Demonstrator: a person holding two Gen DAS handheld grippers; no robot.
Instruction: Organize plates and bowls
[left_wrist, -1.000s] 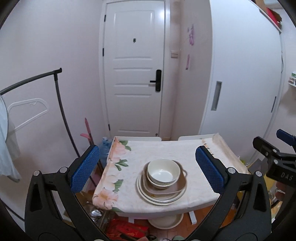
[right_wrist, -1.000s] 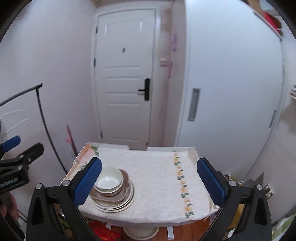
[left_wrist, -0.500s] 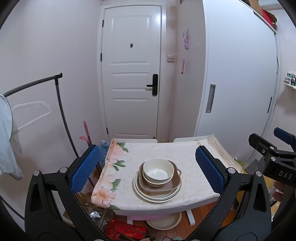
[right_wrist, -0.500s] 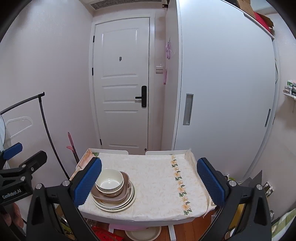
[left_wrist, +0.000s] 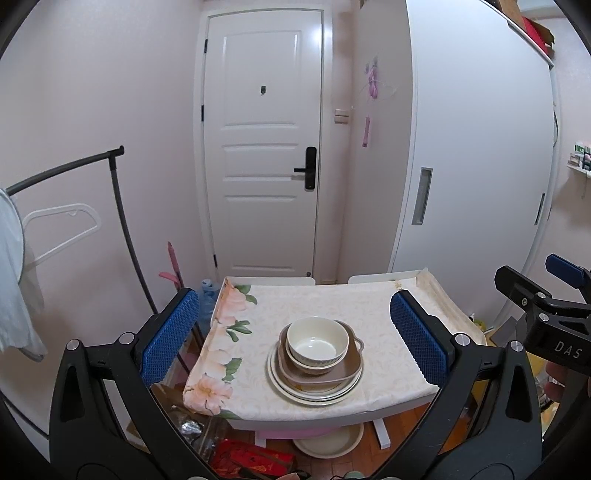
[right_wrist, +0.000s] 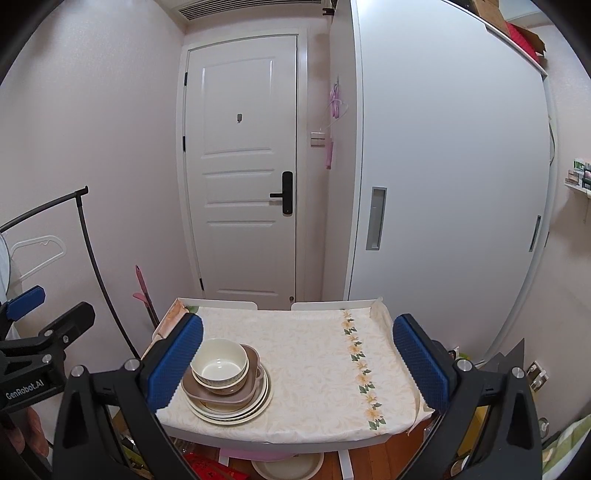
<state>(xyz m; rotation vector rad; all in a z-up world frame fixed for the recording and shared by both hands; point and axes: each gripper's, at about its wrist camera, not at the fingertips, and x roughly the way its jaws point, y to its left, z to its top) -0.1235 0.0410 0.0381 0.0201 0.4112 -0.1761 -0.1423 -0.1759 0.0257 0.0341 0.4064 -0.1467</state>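
Before me a white door (left_wrist: 264, 147) closes a pale-walled room; nearer than it stands the floral-clothed tabletop (left_wrist: 314, 302). On the tabletop's near-left part sit stacked plates (left_wrist: 314, 391), round, lying flat, bearing a brown dish (left_wrist: 347, 365) and cream bowl (left_wrist: 317, 341), mouth up. My left gripper (left_wrist: 291, 339) and right gripper (right_wrist: 297, 360) hover short of the tabletop, both spread wide, empty.

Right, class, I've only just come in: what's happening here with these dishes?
A person holds two grippers, both open and empty, back from a small cloth-covered table. Neither the left gripper nor the right gripper touches anything. The dishes sit in one stack: a cream bowl in a brown dish on plates.
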